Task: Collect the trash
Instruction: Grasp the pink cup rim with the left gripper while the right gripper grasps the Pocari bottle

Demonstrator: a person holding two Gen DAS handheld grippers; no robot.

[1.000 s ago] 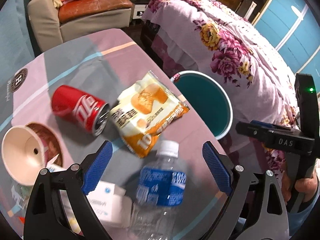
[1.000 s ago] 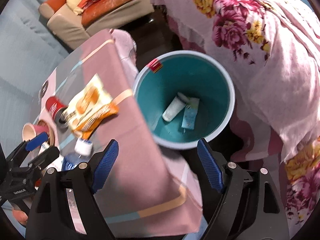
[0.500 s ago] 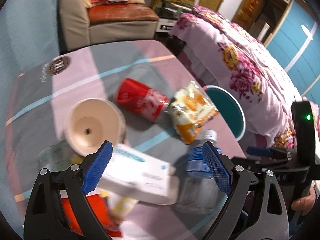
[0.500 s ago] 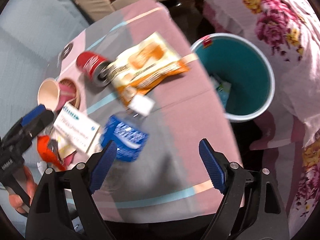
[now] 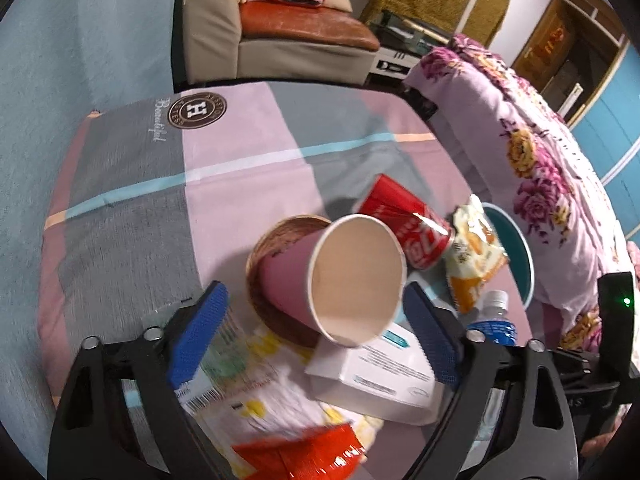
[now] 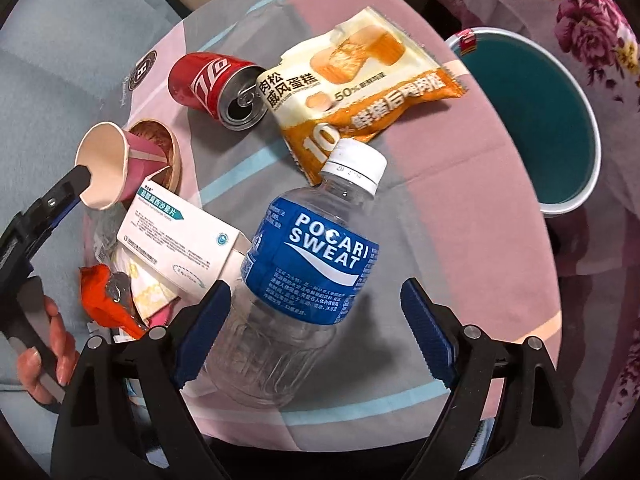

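A pink paper cup (image 5: 356, 276) lies tipped in a woven coaster (image 5: 276, 240), its mouth facing my left gripper (image 5: 314, 338). The jaws are closing, with the cup's rim between the blue pads (image 5: 196, 336); neither pad presses on it. In the right wrist view one left fingertip sits at the cup (image 6: 106, 164) rim. My right gripper (image 6: 316, 332) hangs over a clear Pocari Sweat bottle (image 6: 312, 248) lying on the table. Its jaws are opening, and the bottle's lower body lies between them, ungripped. A teal bin (image 6: 552, 128) stands off the table's right edge.
A red cola can (image 6: 212, 84), an orange snack wrapper (image 6: 360, 84), a white medicine box (image 6: 180, 240) and a red-orange wrapper (image 6: 104, 296) lie on the checked tablecloth (image 6: 460, 200). A floral bed (image 5: 540, 152) is right; a sofa (image 5: 280, 28) stands behind the table.
The left gripper swung left from the bottle and wrapper to the paper cup. The right gripper moved from above the bin to over the table, and now hovers above the bottle.
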